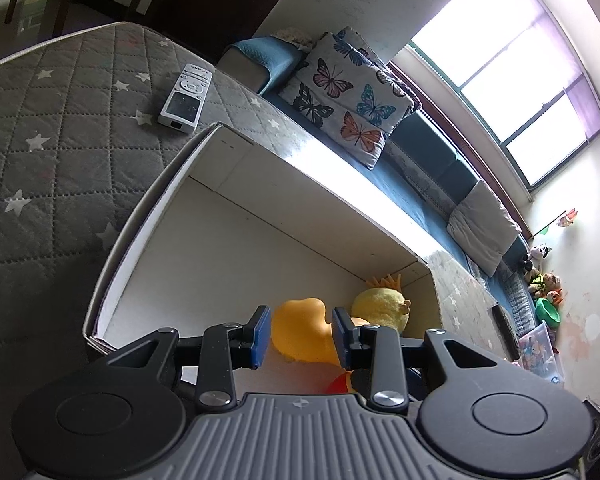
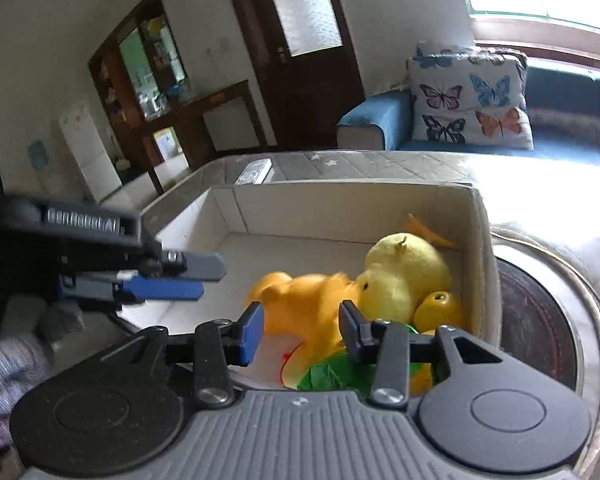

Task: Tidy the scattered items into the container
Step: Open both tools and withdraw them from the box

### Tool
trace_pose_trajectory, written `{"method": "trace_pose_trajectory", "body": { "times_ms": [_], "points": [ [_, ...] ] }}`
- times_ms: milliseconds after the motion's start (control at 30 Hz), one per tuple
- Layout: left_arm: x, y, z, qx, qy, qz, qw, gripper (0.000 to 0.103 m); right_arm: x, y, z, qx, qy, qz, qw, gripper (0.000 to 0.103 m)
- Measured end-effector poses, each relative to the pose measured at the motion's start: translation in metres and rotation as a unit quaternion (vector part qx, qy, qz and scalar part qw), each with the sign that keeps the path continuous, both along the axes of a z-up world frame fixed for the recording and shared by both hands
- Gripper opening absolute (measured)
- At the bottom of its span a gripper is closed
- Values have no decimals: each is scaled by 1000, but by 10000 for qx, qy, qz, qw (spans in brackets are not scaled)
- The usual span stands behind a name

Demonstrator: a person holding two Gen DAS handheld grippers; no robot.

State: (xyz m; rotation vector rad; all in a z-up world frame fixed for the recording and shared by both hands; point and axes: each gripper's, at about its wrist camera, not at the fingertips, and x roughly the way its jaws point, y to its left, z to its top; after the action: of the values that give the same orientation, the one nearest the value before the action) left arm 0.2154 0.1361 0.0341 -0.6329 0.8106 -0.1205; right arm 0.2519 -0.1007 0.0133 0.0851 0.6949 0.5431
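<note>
Left wrist: your left hand-held gripper [image 1: 300, 334] gapes wide, empty, over box [image 1: 236, 168]; remote [image 1: 186, 98] lies beyond it on the mattress [image 1: 40, 140]. Right hand-held gripper [image 2: 300, 330] probably empty too. Reaching over risks clipping the box wall.

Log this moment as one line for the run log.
left gripper: open, over box | right gripper: open, empty | toys in box | remote: still on mattress

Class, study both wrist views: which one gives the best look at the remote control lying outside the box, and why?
The left wrist view. The remote control lies flat on the star-patterned cover, seen from above, with buttons and screen visible, beyond the box. In the right wrist view it is only a small, foreshortened sliver behind the box's far wall.
</note>
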Motion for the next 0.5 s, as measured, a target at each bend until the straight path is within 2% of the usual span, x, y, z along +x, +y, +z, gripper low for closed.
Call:
{"method": "trace_pose_trajectory", "body": {
  "times_ms": [100,300,500],
  "points": [
    [-1,2,1,7,-5,37,10000,35,-1,6,0,-17,-46,158,9999,42],
    [-8,2,6,79,-29,68,9999,35,-6,7,4,-118,-156,67,9998,42],
    [-24,-6,17,297,-204,16,9994,35,-27,0,15,-304,-435,-25,9986,43]
  ]
}}
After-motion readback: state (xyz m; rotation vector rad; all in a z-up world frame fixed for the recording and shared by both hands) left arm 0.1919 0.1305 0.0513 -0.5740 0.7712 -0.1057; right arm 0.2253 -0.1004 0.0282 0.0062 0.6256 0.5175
